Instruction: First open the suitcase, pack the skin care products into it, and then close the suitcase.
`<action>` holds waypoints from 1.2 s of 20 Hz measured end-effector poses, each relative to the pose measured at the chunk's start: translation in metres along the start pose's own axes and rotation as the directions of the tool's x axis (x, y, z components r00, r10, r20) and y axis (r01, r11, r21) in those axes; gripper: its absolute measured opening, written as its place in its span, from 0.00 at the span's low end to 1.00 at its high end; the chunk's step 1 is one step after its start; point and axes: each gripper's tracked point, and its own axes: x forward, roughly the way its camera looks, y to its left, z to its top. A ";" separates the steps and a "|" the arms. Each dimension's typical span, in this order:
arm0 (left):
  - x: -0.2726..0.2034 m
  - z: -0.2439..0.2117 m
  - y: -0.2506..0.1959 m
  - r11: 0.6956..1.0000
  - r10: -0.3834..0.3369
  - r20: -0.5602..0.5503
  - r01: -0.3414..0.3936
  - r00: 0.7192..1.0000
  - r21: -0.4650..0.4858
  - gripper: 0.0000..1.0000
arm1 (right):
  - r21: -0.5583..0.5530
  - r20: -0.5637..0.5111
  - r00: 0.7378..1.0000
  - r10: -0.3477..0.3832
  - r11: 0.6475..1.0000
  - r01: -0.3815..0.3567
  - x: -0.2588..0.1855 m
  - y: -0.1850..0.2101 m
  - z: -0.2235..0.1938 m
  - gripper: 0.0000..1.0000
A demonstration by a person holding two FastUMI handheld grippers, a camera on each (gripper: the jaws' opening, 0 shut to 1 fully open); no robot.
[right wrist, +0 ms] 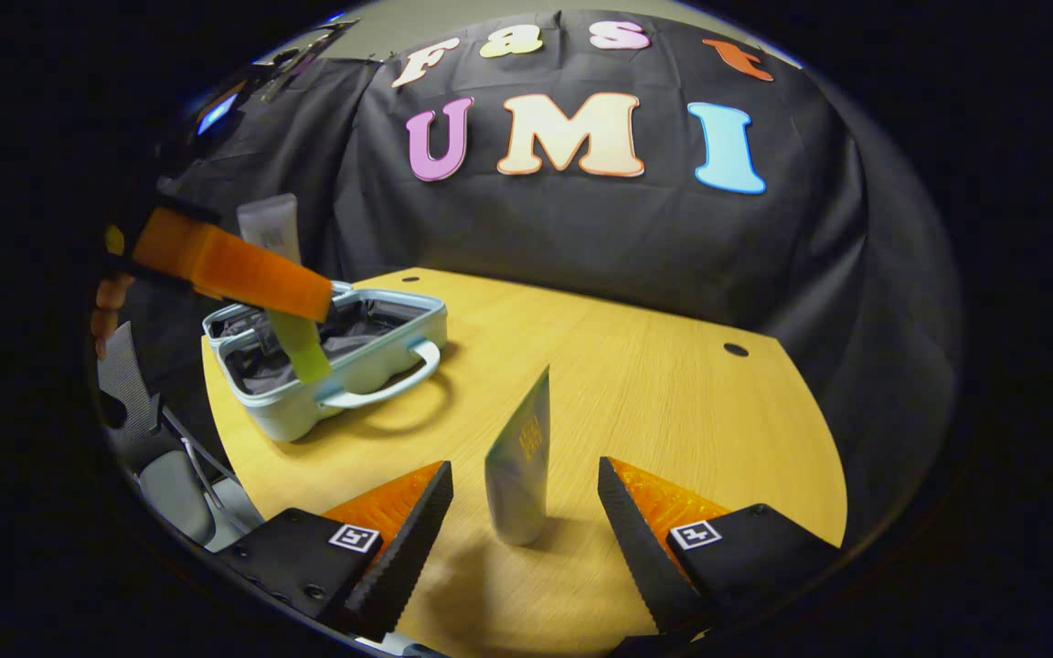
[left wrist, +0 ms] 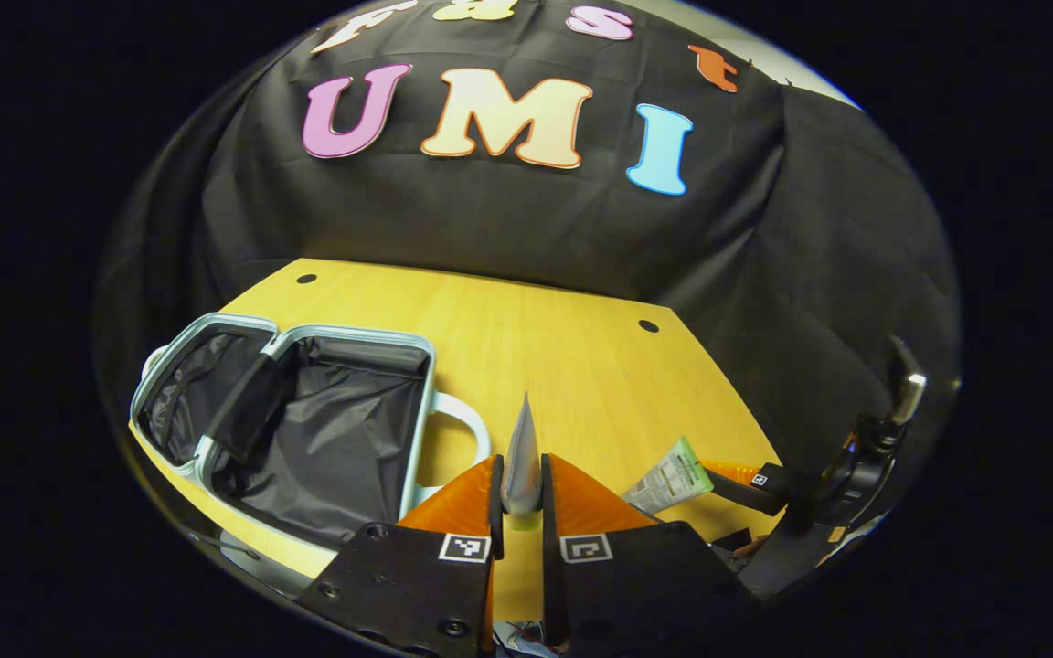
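Observation:
A pale blue suitcase [left wrist: 427, 393] [right wrist: 371, 366] lies open on the wooden table [left wrist: 581, 366] [right wrist: 673, 420], its dark lining showing. My left gripper [left wrist: 519, 461] is shut on a skin care tube [left wrist: 522, 448] that is whitish with a green end. In the right gripper view this held tube [right wrist: 272, 228] hangs over the suitcase's near edge, in the left gripper [right wrist: 307, 302]. My right gripper [right wrist: 525, 468] stands open around a silvery tube [right wrist: 517, 475], which stands upright on the table with its fingers apart from it. The left gripper view has this second tube [left wrist: 673, 475] by the right gripper [left wrist: 723, 480].
The suitcase handle [left wrist: 467, 416] [right wrist: 389, 384] points toward the table's middle. Two cable holes [left wrist: 648, 325] [left wrist: 306, 278] mark the table's far side. A hand [right wrist: 104, 311] holds the left gripper, and a grey chair [right wrist: 170, 484] stands beside the table's left edge.

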 end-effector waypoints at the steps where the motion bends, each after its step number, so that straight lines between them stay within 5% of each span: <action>1: -0.003 0.000 0.007 1.000 0.017 0.000 -0.017 1.000 -0.011 0.13 | 0.007 -0.017 1.000 0.002 1.000 -0.002 0.006 0.001 -0.006 0.98; 4: -0.014 -0.009 0.028 0.997 0.057 -0.009 -0.058 0.998 -0.053 0.13 | 0.008 -0.060 0.998 0.025 1.000 -0.024 0.017 0.010 -0.019 0.88; 9: -0.026 -0.016 0.061 0.988 0.125 -0.026 -0.127 0.992 -0.093 0.13 | -0.018 -0.097 0.995 0.027 0.999 -0.029 0.022 0.016 -0.028 0.45; 11: -0.028 -0.018 0.074 0.983 0.148 -0.037 -0.151 0.988 -0.108 0.13 | -0.014 -0.116 0.992 0.045 0.999 -0.047 0.023 0.021 -0.027 0.36; 17: -0.029 -0.019 0.113 0.976 0.186 -0.082 -0.194 0.979 -0.096 0.13 | 0.072 -0.164 0.980 0.108 0.993 -0.098 0.014 0.049 -0.007 0.30; 24: 0.000 -0.036 0.168 0.986 0.159 -0.252 -0.167 0.955 -0.010 0.14 | 0.208 -0.124 0.980 0.156 0.970 -0.128 0.015 0.103 0.078 0.33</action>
